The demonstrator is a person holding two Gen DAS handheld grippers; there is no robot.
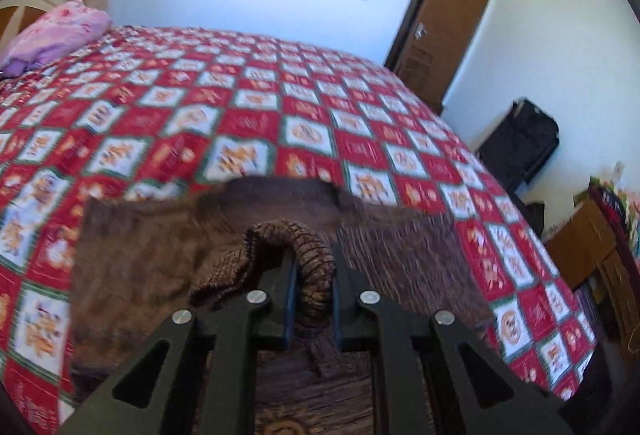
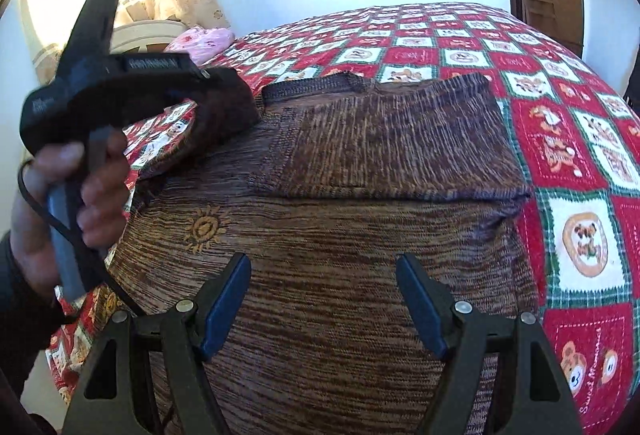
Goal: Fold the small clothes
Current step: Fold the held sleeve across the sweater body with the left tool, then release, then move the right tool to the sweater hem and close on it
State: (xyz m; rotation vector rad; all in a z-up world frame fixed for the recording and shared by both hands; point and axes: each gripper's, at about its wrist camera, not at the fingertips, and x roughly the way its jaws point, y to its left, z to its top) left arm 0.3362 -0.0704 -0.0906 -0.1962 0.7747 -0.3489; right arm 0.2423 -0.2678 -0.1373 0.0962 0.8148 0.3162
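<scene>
My left gripper is clamped on a ribbed cuff of the brown sweater, which lies spread on the red checked bedspread. My right gripper hangs wide open above the sweater's body, holding nothing. Only the right view shows the sun motif, the far sleeve folded across the sweater, and my left hand.

Black angular linkage arms with round silver screws carry blue pads on the right gripper; same build on the left gripper. Bare-skinned left hand, dark sleeve, thin black cable trailing.
</scene>
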